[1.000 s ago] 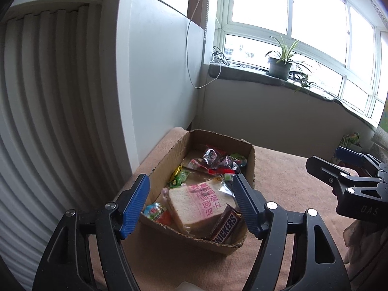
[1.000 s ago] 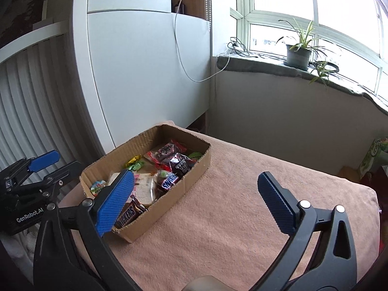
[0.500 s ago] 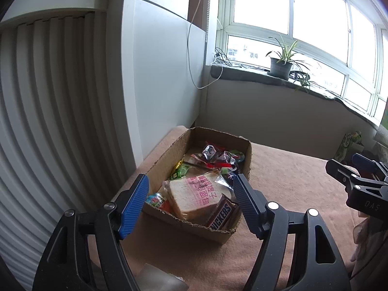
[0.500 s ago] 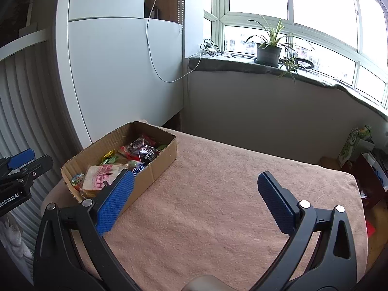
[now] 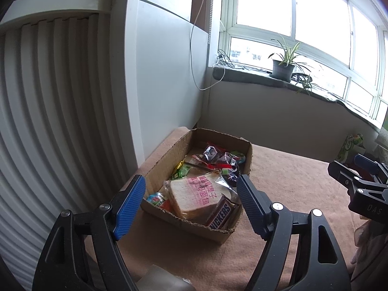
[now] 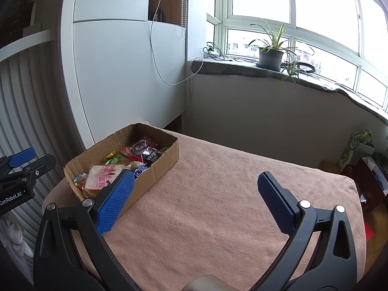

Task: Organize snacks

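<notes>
Left wrist view: left hand-held gripper (image 5: 190, 186) low in the foreground, jaws spreading wider, nothing pinched between the blue pads (image 5: 131, 205). Beyond them, on the counter (image 5: 286, 194) draped in a pinkish-tan towel, an open cardboard box (image 5: 167, 155), long axis running from near right to far left toward the white wall panel. Packed inside: a clear-wrapped bread slice (image 5: 194, 197) printed with pink Chinese characters (too small to read surely), leaning at the near end; just right of it a brown bar marked "SNICKERS" (image 5: 222, 214), label slanting up to the right; farther back, a jumble of red, green and dark wrappers (image 5: 213, 158). At the right edge, part of the right hand-held gripper (image 5: 363, 184), lettering "DAS" on its body.

Right wrist view: right hand-held gripper (image 6: 196, 183) spread wide, released, only bare towel between the pads. Same box (image 6: 167, 156) sitting at the counter's far left, long axis angled away rightward, snacks inside it. At the left edge, the left tool's body (image 6: 17, 184), marked "GenRobot.AI". On the far windowsill (image 6: 232, 69), a potted plant (image 6: 271, 53).
</notes>
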A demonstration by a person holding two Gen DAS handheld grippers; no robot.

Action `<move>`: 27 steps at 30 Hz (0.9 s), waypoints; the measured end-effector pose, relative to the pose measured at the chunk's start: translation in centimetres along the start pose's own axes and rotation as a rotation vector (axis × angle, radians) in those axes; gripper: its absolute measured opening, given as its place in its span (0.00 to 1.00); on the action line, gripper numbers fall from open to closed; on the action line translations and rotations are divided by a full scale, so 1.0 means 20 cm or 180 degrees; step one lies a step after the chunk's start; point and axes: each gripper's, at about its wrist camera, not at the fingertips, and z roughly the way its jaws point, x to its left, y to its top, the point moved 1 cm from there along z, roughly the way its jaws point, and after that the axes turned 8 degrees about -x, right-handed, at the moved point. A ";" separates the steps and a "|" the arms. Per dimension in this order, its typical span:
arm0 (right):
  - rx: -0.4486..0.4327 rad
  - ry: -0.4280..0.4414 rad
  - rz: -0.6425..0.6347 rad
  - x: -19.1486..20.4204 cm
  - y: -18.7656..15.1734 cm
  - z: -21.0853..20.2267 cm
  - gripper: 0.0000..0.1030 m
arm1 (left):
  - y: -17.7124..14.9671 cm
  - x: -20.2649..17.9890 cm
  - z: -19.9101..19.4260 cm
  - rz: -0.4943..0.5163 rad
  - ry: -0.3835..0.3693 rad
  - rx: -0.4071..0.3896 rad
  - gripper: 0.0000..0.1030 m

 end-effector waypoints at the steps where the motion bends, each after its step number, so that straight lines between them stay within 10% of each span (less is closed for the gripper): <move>1: 0.0003 0.0004 -0.0004 0.00 0.00 0.00 1.00 | 0.00 0.00 0.00 0.0002 0.0003 0.0002 0.75; 27: 0.0079 0.0030 -0.0044 -0.01 -0.04 0.05 1.00 | -0.02 -0.01 0.02 0.0019 -0.0007 0.0053 0.75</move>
